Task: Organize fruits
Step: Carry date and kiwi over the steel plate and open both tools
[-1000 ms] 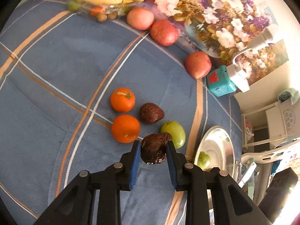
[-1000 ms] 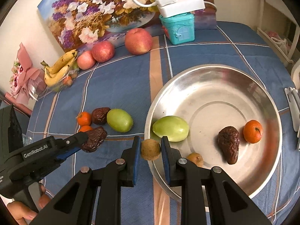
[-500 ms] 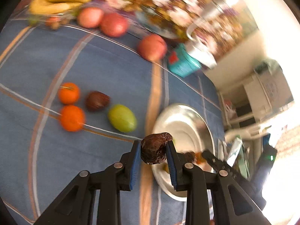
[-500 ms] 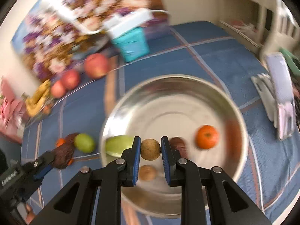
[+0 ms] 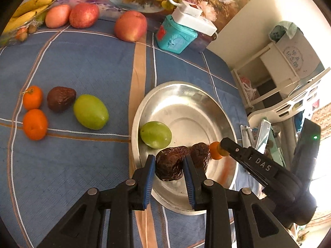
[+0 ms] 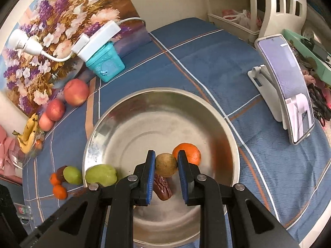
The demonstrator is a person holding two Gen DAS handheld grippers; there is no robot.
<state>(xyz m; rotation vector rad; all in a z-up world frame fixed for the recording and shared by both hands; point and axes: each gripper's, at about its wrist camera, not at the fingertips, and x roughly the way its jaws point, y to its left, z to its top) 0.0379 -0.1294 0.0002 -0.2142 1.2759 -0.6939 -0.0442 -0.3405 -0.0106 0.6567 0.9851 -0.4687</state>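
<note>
Both grippers are now hanging over the steel bowl, having swung in from the cloth side a second ago.

From the left wrist, the left gripper (image 5: 169,166) is pinching a wrinkled dark date (image 5: 170,163) just inside the steel bowl (image 5: 186,95) near its 7 o'clock rim. A green fruit (image 5: 156,134), a second date (image 5: 200,155) and a small orange (image 5: 214,150) are already lying in the bowl. Two small oranges (image 5: 34,124), a date (image 5: 61,101) and a green fruit (image 5: 91,111) are still waiting on the blue cloth (image 5: 82,57) at 9 o'clock.

From the right wrist, the right gripper (image 6: 166,164) is pinching a round brownish fruit (image 6: 166,164) above the bowl's (image 6: 157,95) 6 o'clock floor, directly over a date (image 6: 163,188), with an orange (image 6: 189,152) just beyond. By my judgement, roughly half the small fruit is sorted; both held pieces still need releasing.
</note>
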